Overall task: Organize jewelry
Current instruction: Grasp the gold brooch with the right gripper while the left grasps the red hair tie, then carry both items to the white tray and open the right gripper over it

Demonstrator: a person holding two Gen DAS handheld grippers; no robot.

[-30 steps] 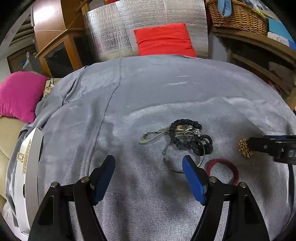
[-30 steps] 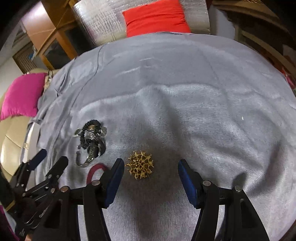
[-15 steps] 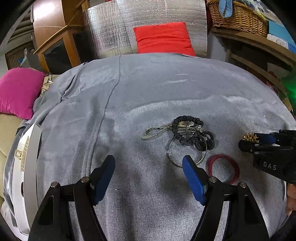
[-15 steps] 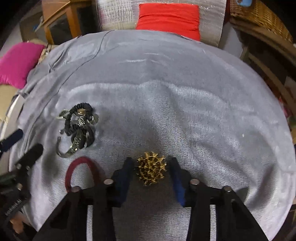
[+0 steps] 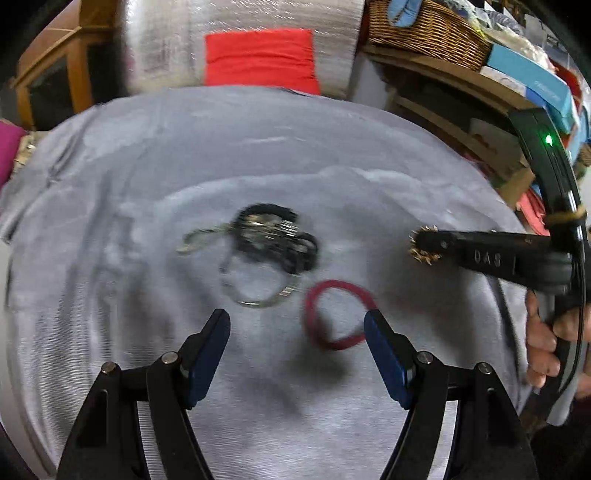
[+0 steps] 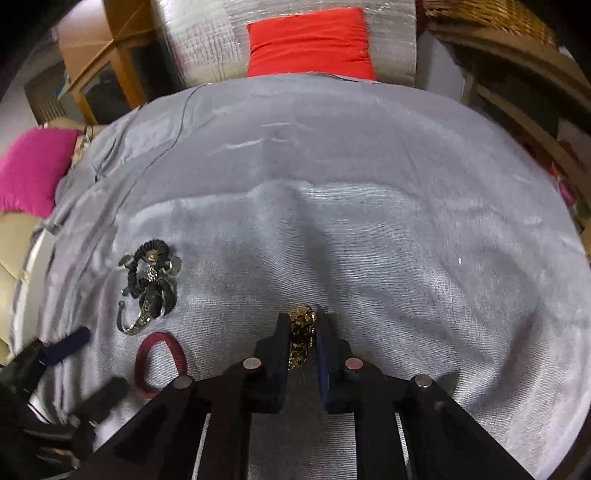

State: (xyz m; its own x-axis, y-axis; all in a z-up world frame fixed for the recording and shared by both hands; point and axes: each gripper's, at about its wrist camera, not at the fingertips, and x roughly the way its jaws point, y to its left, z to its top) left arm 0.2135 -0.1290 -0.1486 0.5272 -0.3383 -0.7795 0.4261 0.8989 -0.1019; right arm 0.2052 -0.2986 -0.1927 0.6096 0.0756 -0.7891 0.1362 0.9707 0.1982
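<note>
Right wrist view shows the gold brooch (image 6: 303,334) pinched between the two blue-padded fingers of the right tool (image 6: 301,332), its spiky edge sticking out past the tips. That tool points forward and slightly down over the grey cloth (image 6: 369,221) covering the table. From the left wrist view the same right tool (image 5: 424,245) comes in level from the right side, with the brooch (image 5: 421,254) showing as gold spikes at its tip, and the person's right hand (image 5: 546,332) wraps the black handle below a green light.

The left tool (image 5: 295,328) has its jaws spread wide, holding nothing, and hovers low over the cloth. The red ring (image 5: 338,314) lies flat just ahead of it, its right edge near the right fingertip. Just beyond, to the left, sits a tangled heap of black hair ties and silver pieces (image 5: 273,240), with a thin silver bangle (image 5: 258,291) lying against its near side. The left view is blurred.

Behind the table a red cushion (image 6: 310,40) leans on a silver padded sheet (image 6: 199,48), and a wicker basket (image 5: 424,33) stands on a shelf at the right.
</note>
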